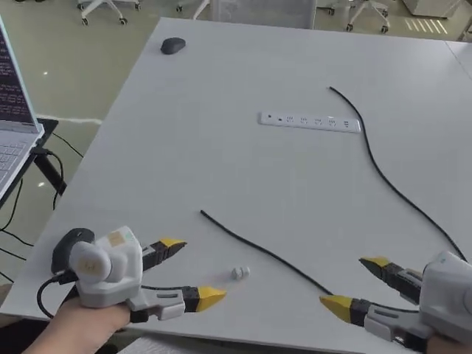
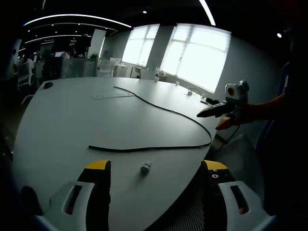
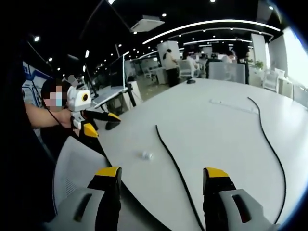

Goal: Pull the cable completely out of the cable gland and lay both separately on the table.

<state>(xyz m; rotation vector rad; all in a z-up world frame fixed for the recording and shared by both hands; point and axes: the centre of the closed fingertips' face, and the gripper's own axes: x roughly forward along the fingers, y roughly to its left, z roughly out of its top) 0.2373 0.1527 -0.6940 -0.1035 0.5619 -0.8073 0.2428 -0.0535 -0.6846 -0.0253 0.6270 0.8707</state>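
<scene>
Your left gripper (image 1: 199,269) & right gripper (image 1: 350,282) both have jaws wide apart, w/ pointy yellow tips and nothing in them. The cable (image 1: 265,254), thin, black & bendy, lies in a long curvy line on the smooth grey table (image 1: 184,162). The cable gland (image 1: 240,273), a small whitish round bit, lies just beside it, not touching, btw. your grippers. A long flat white power strip (image 1: 310,122) lies further back.
</scene>
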